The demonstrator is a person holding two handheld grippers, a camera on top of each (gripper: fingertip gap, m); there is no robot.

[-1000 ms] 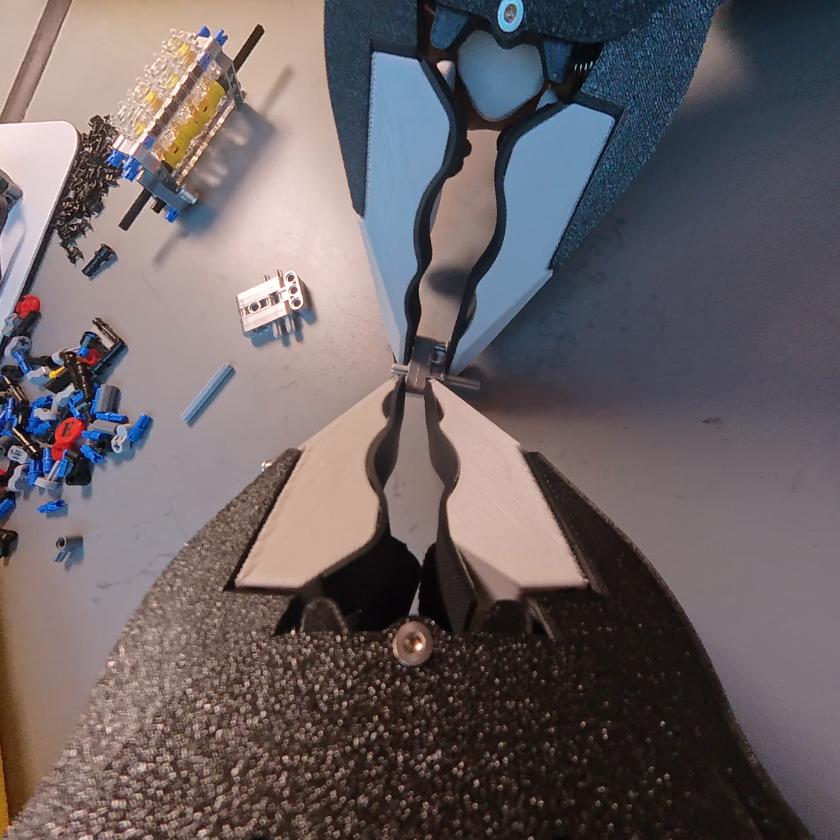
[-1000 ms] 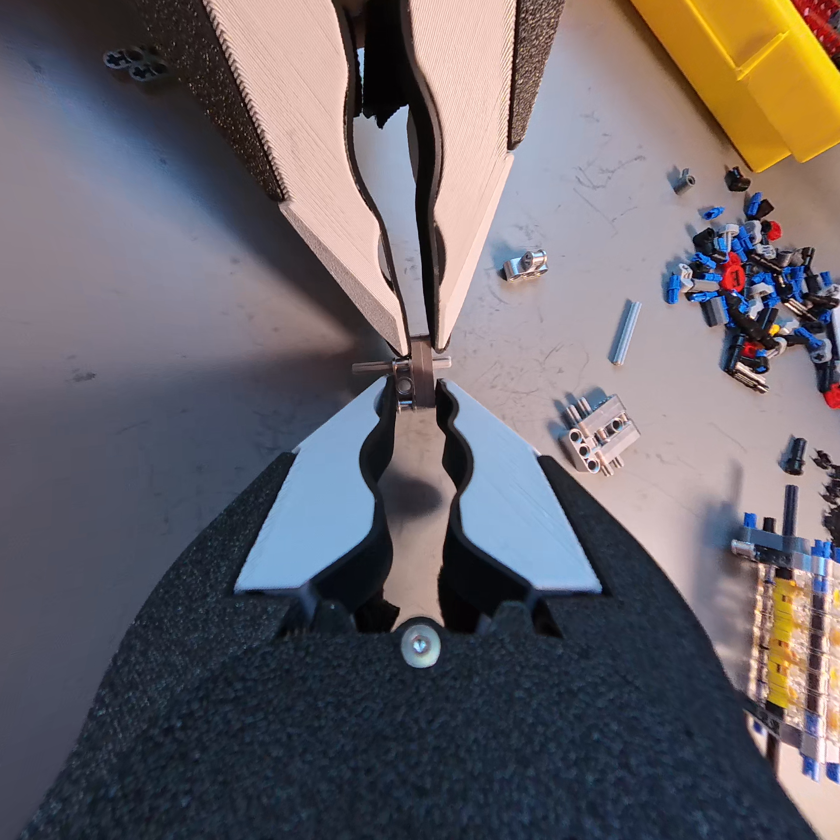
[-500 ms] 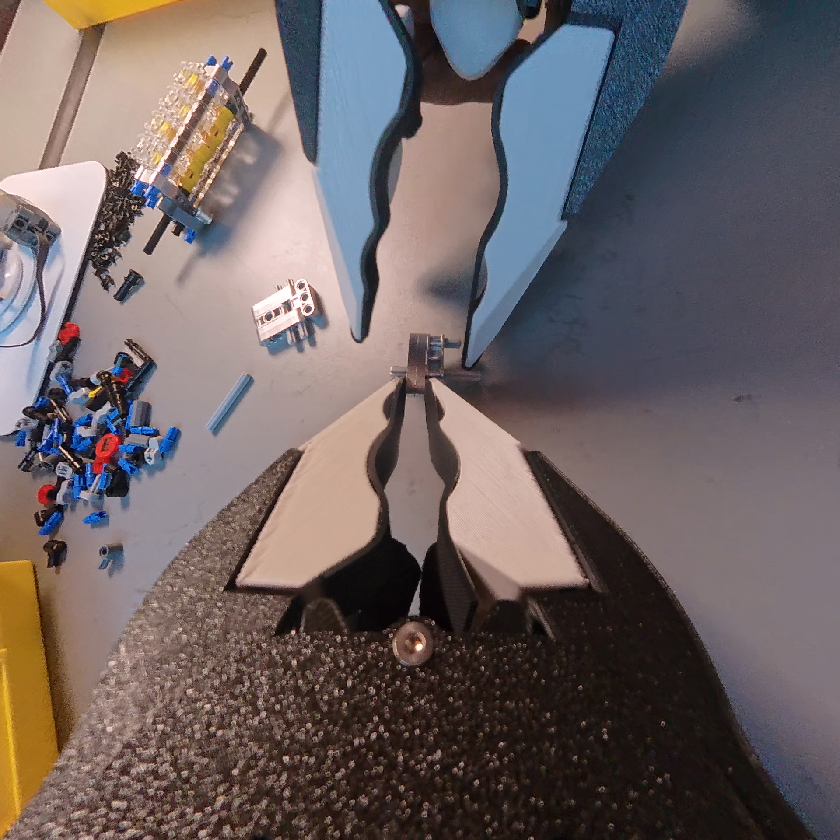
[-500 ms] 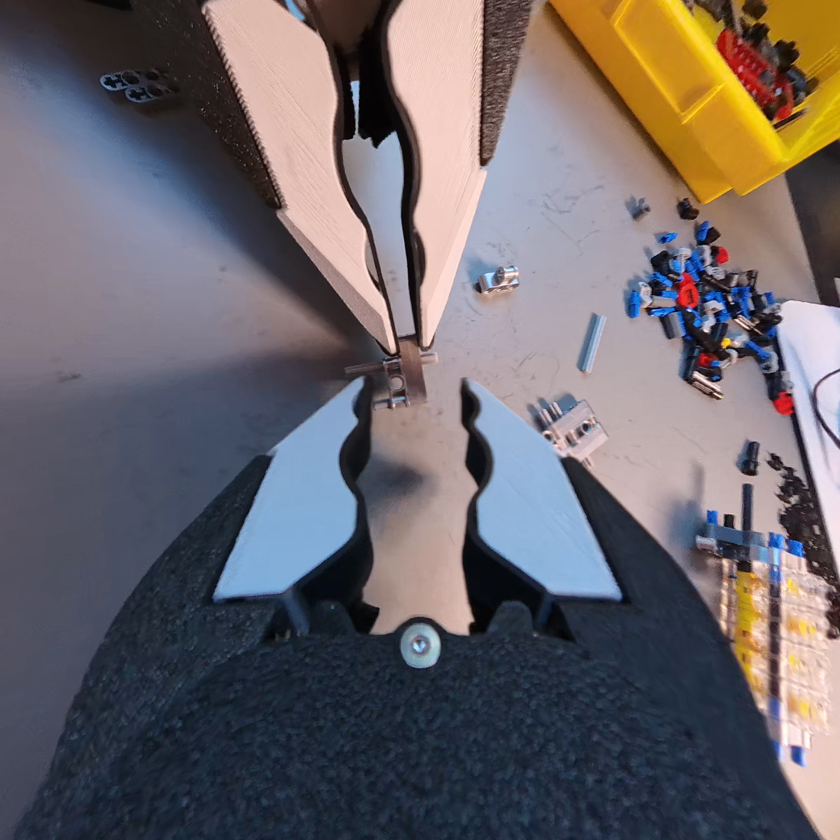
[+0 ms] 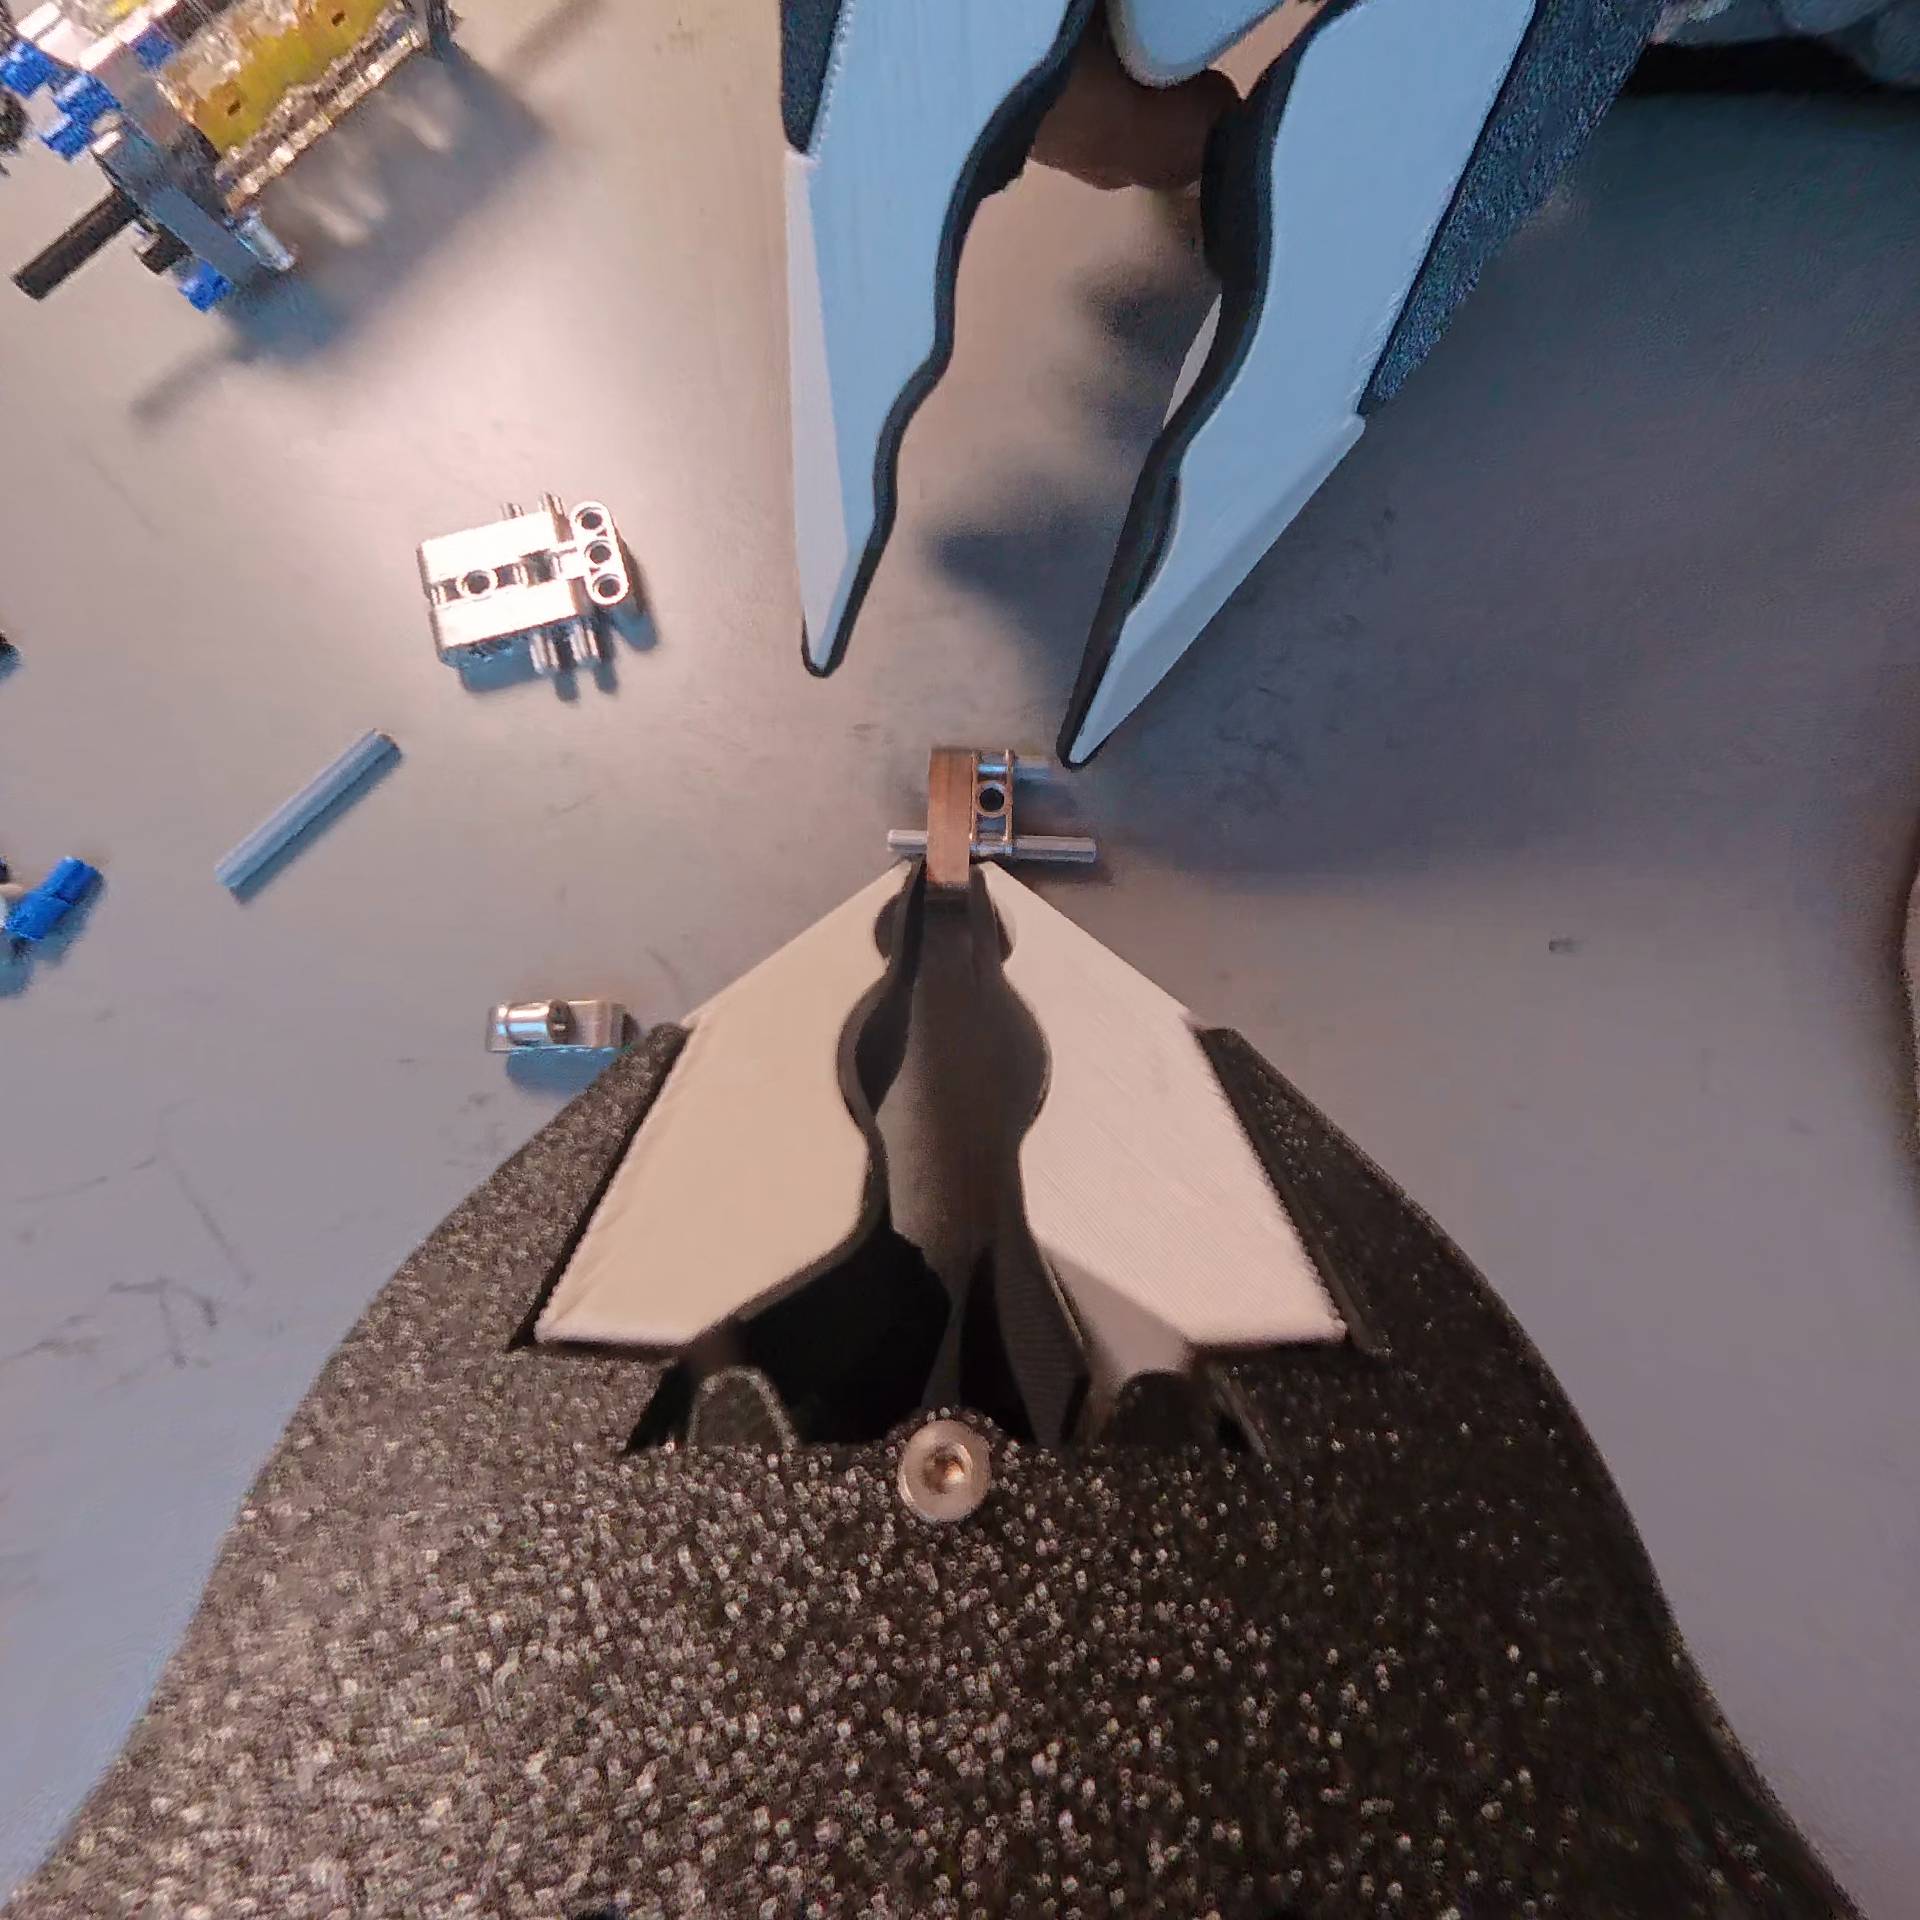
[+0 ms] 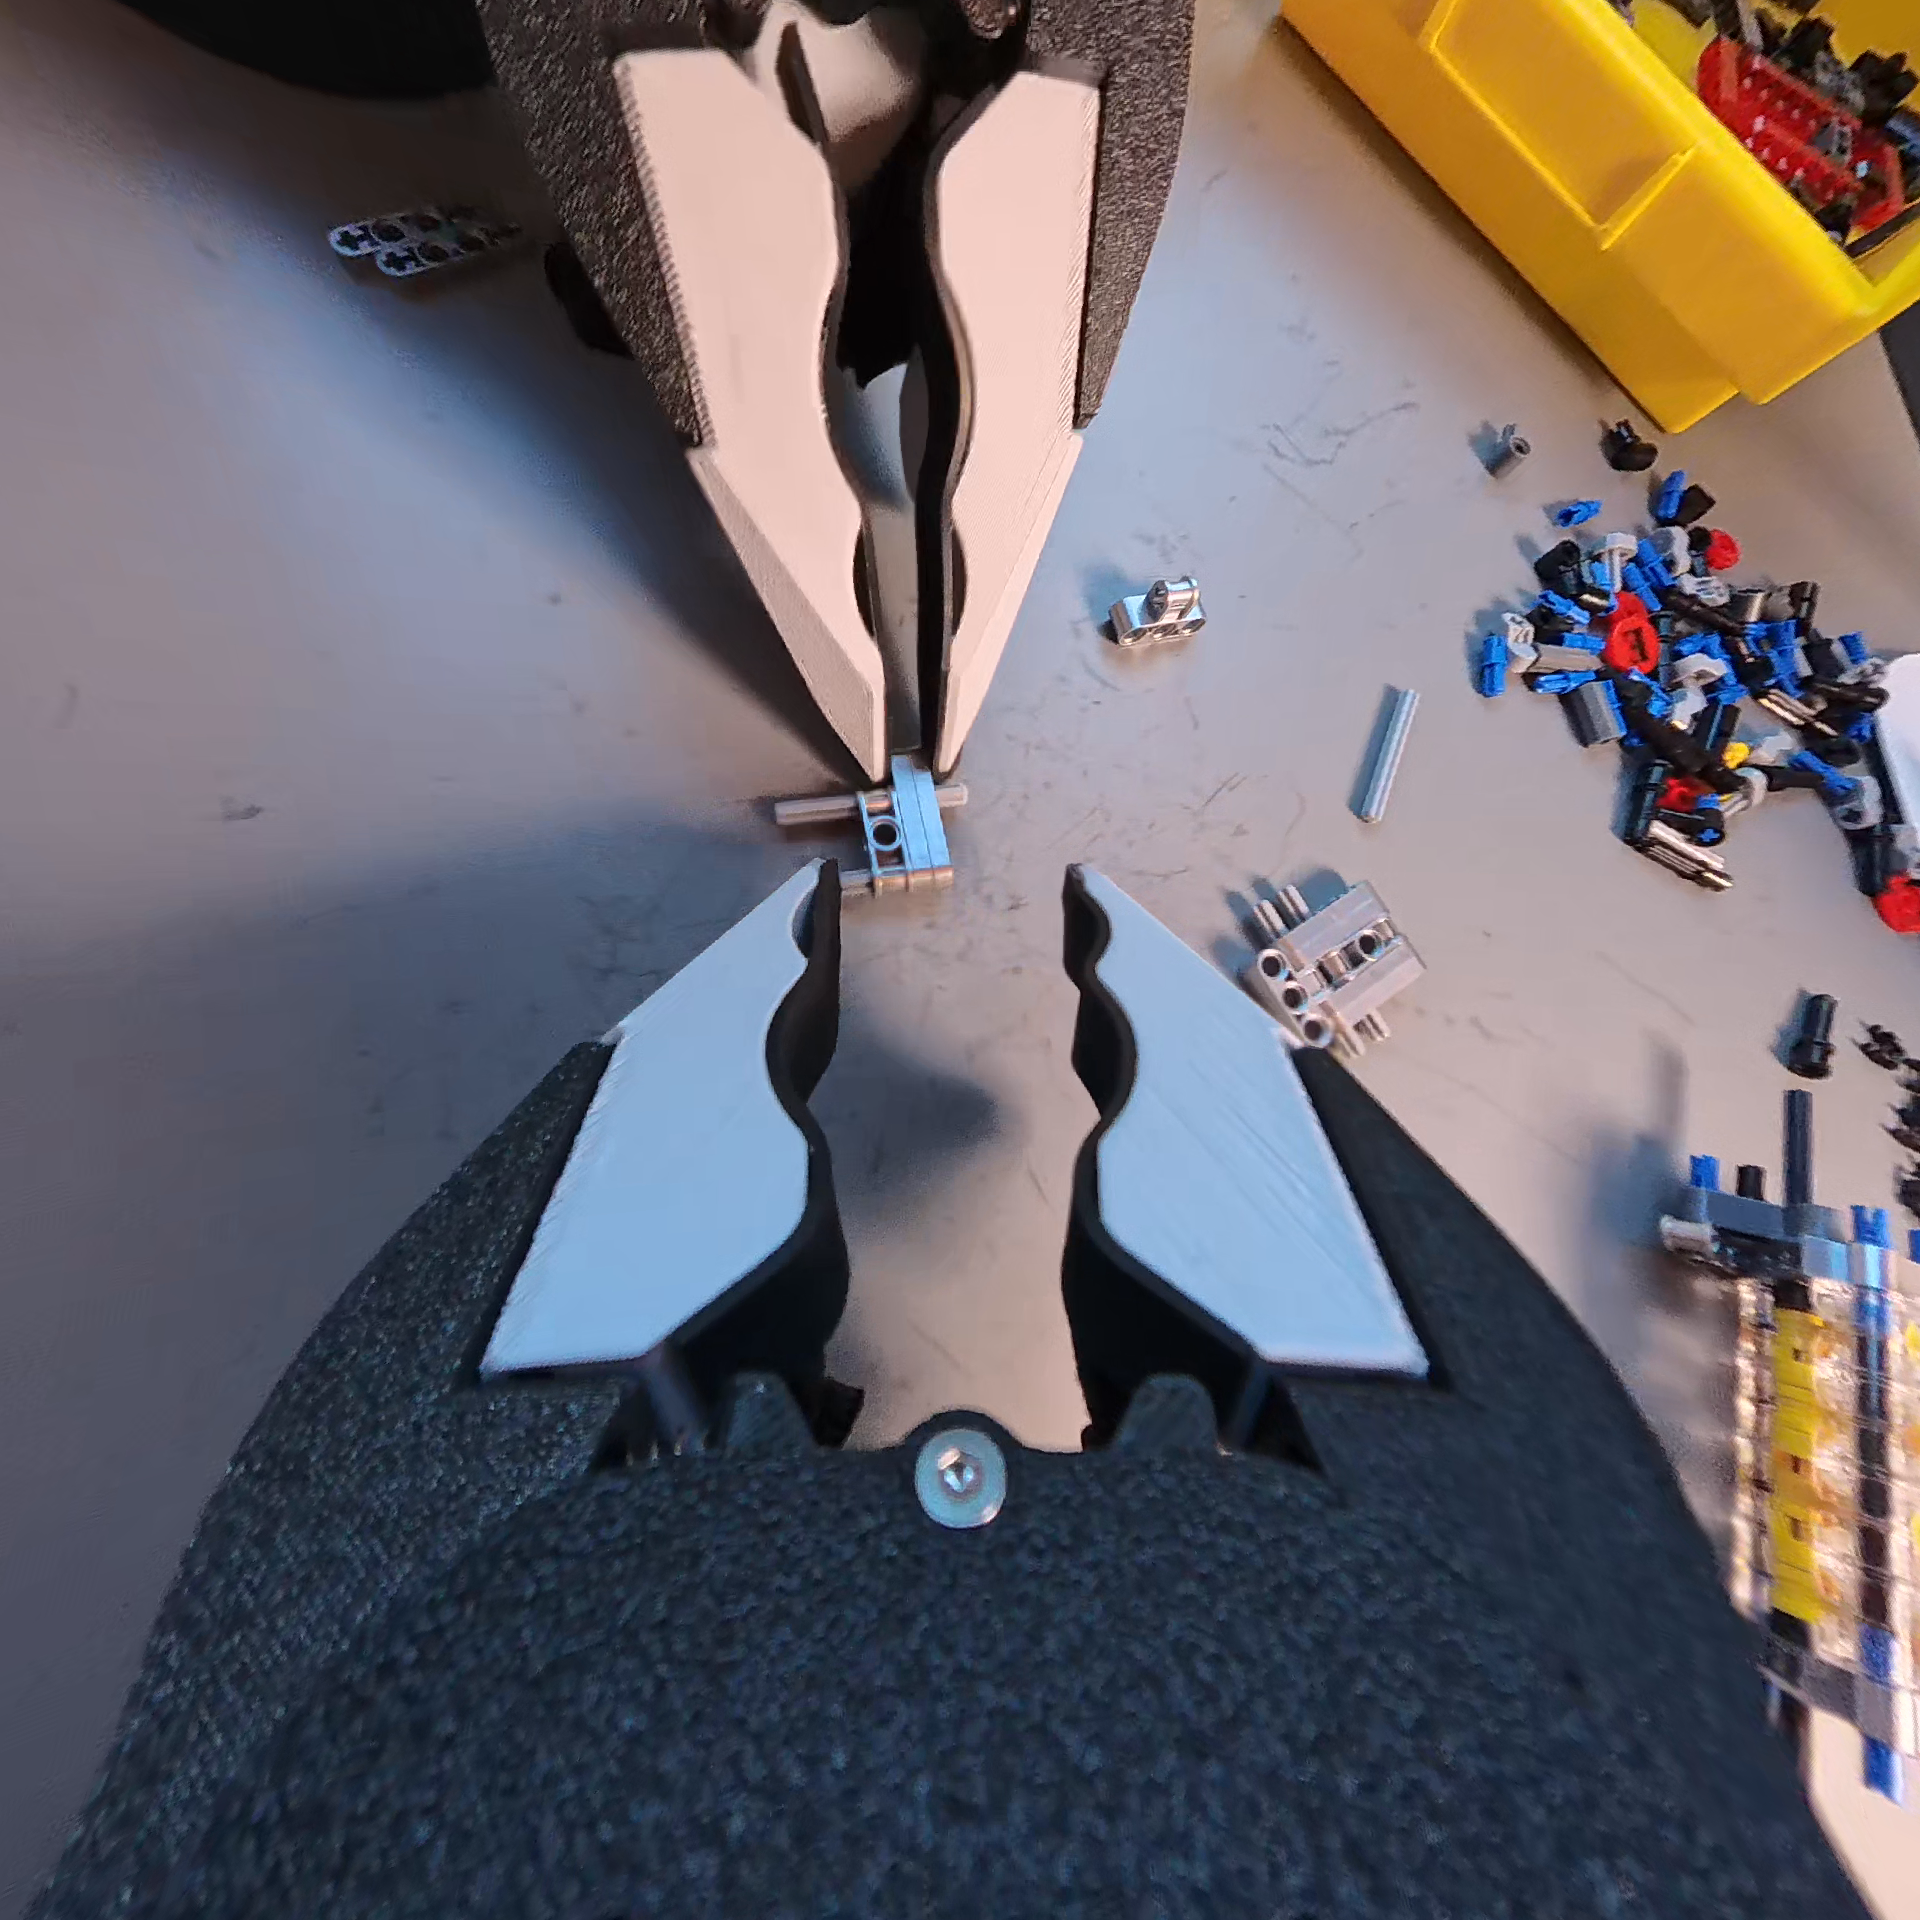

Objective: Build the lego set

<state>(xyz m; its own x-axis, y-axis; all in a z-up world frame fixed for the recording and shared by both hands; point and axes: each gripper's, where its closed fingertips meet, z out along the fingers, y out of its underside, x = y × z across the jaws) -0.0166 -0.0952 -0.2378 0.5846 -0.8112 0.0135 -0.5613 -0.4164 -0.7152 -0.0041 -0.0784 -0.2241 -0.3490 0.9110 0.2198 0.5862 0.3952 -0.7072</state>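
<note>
Between the two grippers, just above the grey worktop, a small grey connector assembly threaded on a thin axle was held. The jaws of the left gripper were closed on its near end, as in both earlier frames. The jaws of the right gripper were spread wide and drawn back from the piece; one second earlier they had been clamped on it, and half a second earlier they had only begun to part. In the left wrist view the right gripper's fingertips were seen apart from the assembly, one of them just beside the axle's far end.

In the right wrist view a grey pin block was seen lying just beside the right gripper's right-hand finger, partly hidden by it. A pale blue axle and a small grey connector lay farther out. A heap of blue, black, grey and red small parts was spread to the right, well apart from the jaws. A yellow bin holding red and dark parts stood at the upper right. A built frame of clear, yellow and blue pieces was seen blurred at the lower right edge. A dark perforated beam lay at the upper left, beside the left gripper's body, which blocked the worktop behind it.
</note>
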